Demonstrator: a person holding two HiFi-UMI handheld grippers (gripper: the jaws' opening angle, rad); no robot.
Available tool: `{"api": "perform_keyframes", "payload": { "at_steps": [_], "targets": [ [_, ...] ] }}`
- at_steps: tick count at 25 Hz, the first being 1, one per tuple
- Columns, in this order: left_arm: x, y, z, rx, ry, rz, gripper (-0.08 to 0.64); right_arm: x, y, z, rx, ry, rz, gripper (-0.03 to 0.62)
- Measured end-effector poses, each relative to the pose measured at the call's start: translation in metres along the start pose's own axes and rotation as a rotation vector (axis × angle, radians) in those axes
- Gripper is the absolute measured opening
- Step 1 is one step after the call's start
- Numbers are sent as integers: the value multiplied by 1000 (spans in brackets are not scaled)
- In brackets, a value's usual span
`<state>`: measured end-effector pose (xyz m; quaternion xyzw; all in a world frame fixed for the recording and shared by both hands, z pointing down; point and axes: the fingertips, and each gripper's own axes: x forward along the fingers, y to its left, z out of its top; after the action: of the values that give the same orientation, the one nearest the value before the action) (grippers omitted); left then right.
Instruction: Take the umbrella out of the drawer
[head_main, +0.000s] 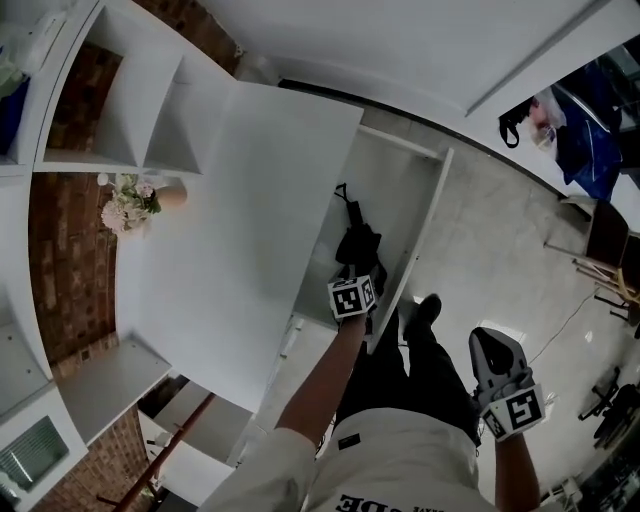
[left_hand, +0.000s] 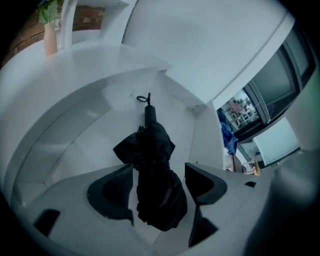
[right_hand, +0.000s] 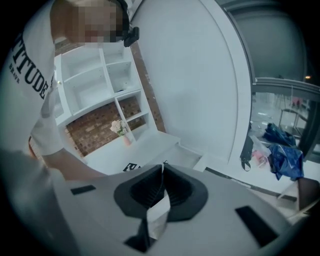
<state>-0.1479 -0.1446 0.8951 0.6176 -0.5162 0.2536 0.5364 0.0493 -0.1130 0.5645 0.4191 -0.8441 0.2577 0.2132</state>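
A folded black umbrella (head_main: 355, 240) lies lengthwise in the open white drawer (head_main: 425, 230), its loop strap at the far end. My left gripper (head_main: 358, 272) reaches down into the drawer over the umbrella's near end. In the left gripper view the umbrella (left_hand: 152, 165) runs between the two fingers of the left gripper (left_hand: 157, 181), which is open, with a gap showing on each side. My right gripper (head_main: 497, 355) hangs to the right, away from the drawer, over the floor. The right gripper (right_hand: 161, 172) is shut with nothing in it.
The white desktop (head_main: 230, 220) lies left of the drawer and bears a vase of flowers (head_main: 130, 205). White shelf cubbies (head_main: 130, 100) stand behind it on a brick wall. The person's shoe (head_main: 425, 310) is by the drawer front. A blue bag (head_main: 590, 140) and chair (head_main: 610, 250) stand at right.
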Motion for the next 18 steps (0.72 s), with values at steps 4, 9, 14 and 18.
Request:
{"api": "perform_keyframes", "payload": {
  "at_steps": [4,9,14,18],
  "targets": [
    [23,15,-7,-81,66,97,342,3,1,-12,26,20,-11,34],
    [49,20,-12,-99,99,140,357,1,-4,-24,54,42,-35,34],
    [64,16,-15,-56,99,168,373,-1,-10,-32,58,62,-46,33],
    [63,13,-12,-15,50,178,313,-2,-13,-34,67,57,-59,32]
  ]
}}
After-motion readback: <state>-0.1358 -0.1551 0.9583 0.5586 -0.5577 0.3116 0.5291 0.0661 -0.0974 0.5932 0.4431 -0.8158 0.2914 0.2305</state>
